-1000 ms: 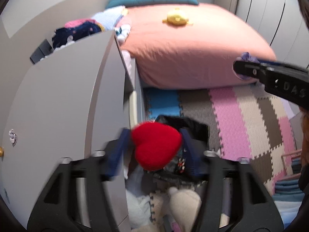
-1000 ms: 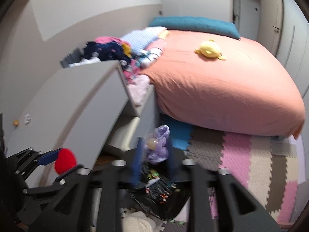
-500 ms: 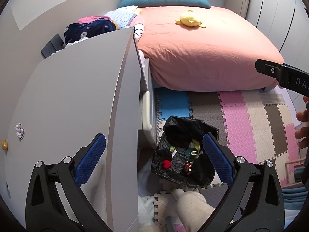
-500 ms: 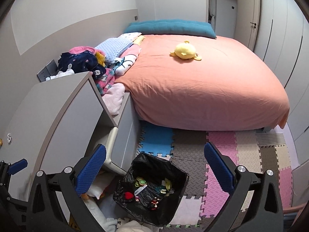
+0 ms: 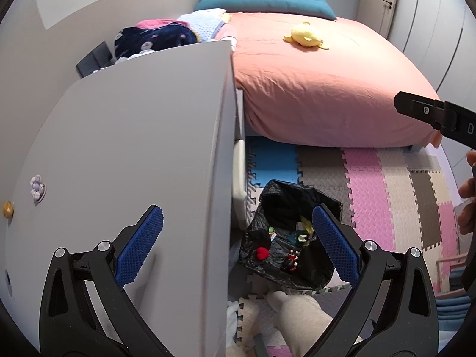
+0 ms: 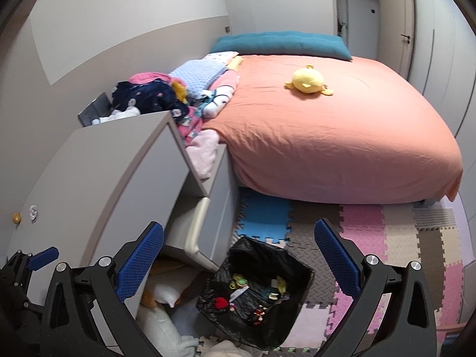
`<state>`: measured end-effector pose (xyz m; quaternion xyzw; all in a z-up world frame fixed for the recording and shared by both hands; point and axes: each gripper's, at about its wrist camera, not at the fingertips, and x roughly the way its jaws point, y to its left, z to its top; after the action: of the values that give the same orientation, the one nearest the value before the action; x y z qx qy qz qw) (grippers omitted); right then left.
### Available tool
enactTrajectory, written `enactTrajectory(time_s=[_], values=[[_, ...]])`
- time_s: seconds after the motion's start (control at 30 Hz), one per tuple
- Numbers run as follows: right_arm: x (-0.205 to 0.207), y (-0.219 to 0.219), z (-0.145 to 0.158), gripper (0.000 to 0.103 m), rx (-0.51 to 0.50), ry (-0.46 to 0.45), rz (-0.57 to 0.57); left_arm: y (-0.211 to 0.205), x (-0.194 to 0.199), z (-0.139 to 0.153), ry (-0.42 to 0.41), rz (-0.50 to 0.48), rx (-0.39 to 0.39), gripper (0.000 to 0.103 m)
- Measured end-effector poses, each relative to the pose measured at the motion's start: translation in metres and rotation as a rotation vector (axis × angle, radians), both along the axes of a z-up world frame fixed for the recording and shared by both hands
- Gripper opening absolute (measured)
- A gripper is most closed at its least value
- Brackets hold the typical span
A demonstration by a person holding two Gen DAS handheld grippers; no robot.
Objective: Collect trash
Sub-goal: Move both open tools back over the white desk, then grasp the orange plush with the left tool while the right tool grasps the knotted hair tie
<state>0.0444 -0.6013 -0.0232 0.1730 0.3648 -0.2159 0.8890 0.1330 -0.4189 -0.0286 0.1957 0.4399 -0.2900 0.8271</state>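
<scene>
Left: grey counter [image 5: 134, 148] top, flower knob [image 5: 37, 186] at edge, clothes pile [image 6: 148, 93] behind. Left tool [image 5: 237, 247] spread wide, gripping nothing. Centre, on foam floor mat [image 6: 386, 232]: black trash bag [image 6: 255, 294], red heart [image 6: 220, 302] and small trash inside. Right tool [image 6: 239, 263] likewise wide, unloaded. Right: salmon bed [image 6: 342, 136], yellow plush [image 6: 308, 81] on top.

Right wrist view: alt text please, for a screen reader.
The open, empty right gripper hangs above a black trash bag on the foam floor mat, the bag holding a red heart and other small items. Behind are a grey cabinet and a bed with a yellow plush.
</scene>
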Motion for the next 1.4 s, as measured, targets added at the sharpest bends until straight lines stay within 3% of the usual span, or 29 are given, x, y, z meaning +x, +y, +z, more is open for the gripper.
enactTrajectory(time_s=[0.6, 1.4], values=[[0.064, 0.101, 0.006, 0.101, -0.045, 0.001, 0.206, 0.1, 0.042, 0.005, -0.007, 0.177, -0.043, 0.097], [0.168, 0.263, -0.003, 0.101, -0.037, 0.027, 0.512, 0.284, 0.113, 0.011, -0.021, 0.506, -0.108, 0.097]])
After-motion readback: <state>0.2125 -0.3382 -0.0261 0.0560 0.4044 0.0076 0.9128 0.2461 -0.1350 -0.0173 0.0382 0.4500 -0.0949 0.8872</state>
